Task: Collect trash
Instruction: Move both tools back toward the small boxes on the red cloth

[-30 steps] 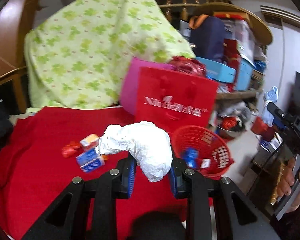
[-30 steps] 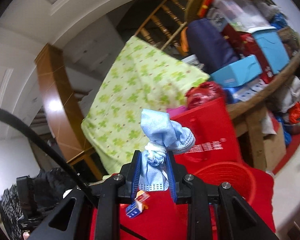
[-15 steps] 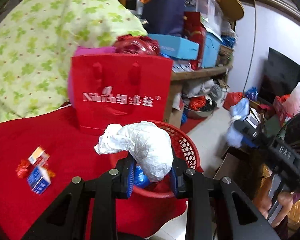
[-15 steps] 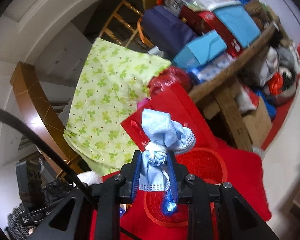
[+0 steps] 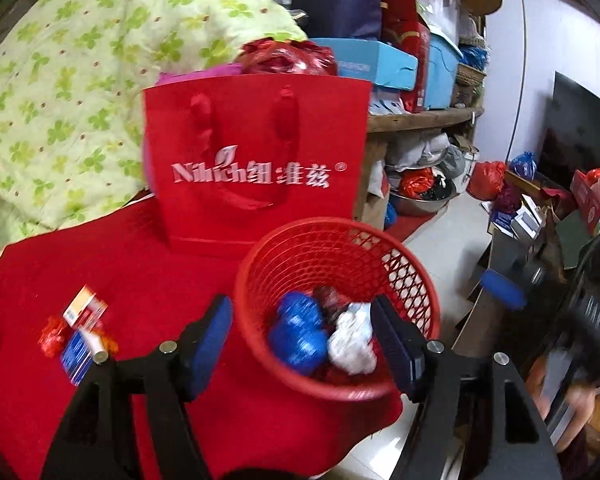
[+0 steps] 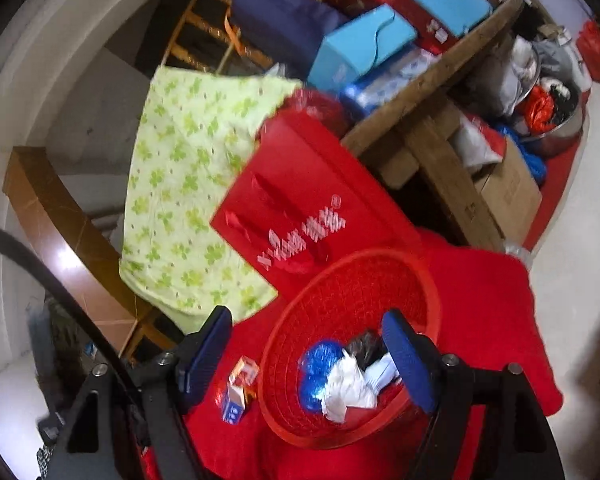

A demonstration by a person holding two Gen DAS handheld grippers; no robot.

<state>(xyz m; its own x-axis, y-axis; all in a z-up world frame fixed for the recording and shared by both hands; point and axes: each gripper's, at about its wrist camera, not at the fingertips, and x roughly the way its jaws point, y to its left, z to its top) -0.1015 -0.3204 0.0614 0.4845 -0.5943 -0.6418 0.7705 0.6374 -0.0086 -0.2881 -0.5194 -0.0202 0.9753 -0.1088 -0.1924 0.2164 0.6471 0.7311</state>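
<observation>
Red cloth (image 5: 148, 280); "Nihch" gift bag (image 5: 256, 160)

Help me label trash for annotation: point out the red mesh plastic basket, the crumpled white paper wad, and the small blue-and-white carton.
Red mesh plastic basket (image 5: 404, 264): left wrist view, far inner wall.
Crumpled white paper wad (image 5: 352, 344): left wrist view, middle.
Small blue-and-white carton (image 5: 75, 354): left wrist view, blue face.

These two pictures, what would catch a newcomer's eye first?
A round red mesh basket sits on a red cloth, holding crumpled white paper and shiny blue wrappers. Behind it stands a red gift bag. Both tools, left and right, hang over the basket, jaws opening, empty.
</observation>
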